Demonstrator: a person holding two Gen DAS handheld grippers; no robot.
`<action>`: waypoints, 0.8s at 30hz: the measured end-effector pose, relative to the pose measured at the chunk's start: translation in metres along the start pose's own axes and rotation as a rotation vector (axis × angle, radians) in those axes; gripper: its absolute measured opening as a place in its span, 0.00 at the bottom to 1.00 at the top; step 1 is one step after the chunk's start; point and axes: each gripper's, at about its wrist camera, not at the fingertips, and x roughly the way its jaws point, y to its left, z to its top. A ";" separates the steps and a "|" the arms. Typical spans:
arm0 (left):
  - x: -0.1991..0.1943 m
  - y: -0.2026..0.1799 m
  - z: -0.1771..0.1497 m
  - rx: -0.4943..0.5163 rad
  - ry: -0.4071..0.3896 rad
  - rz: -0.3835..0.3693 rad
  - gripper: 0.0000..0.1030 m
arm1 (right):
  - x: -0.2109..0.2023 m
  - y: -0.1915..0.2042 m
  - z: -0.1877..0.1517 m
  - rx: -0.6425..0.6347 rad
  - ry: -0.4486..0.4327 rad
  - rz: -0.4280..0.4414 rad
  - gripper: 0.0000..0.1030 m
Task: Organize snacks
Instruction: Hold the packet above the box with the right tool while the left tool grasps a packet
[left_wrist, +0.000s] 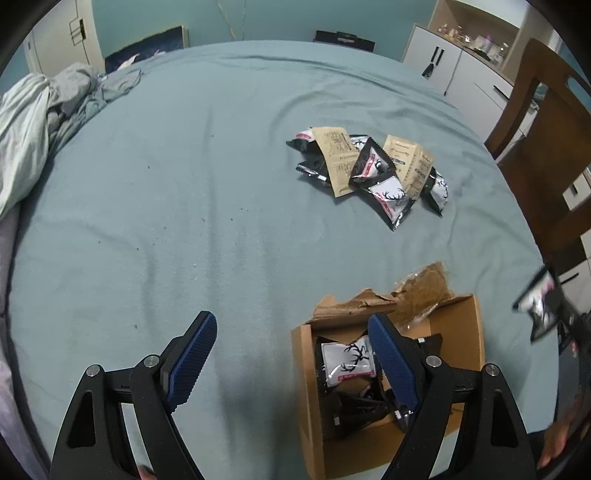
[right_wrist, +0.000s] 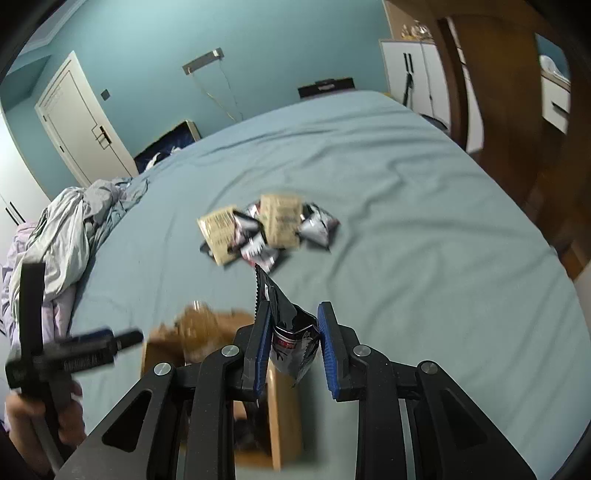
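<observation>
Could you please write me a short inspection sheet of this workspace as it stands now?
Surface: bed sheet, wrinkled, teal.
Job's things: snack pile loose on the sheet; cardboard box open, packets inside.
Clutter: bundled bedding at the far left edge.
Grippers: left gripper open, empty; right gripper around a black packet.
Cables: thin wire hanging on the wall.
Surroundings: door, white cabinets, wooden chair.

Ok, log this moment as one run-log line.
left gripper: open, empty, beside cardboard box | right gripper: black snack packet between fingers, above box | snack pile: on bed
</observation>
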 end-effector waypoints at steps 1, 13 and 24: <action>-0.002 0.000 -0.001 0.006 -0.007 0.003 0.83 | -0.004 -0.002 -0.009 0.000 0.014 -0.008 0.22; -0.005 -0.013 0.025 0.043 -0.033 -0.004 0.83 | 0.015 -0.009 0.009 0.025 0.041 0.024 0.22; 0.077 -0.062 0.115 0.125 0.073 0.023 0.83 | 0.061 -0.031 0.031 0.101 0.135 0.042 0.22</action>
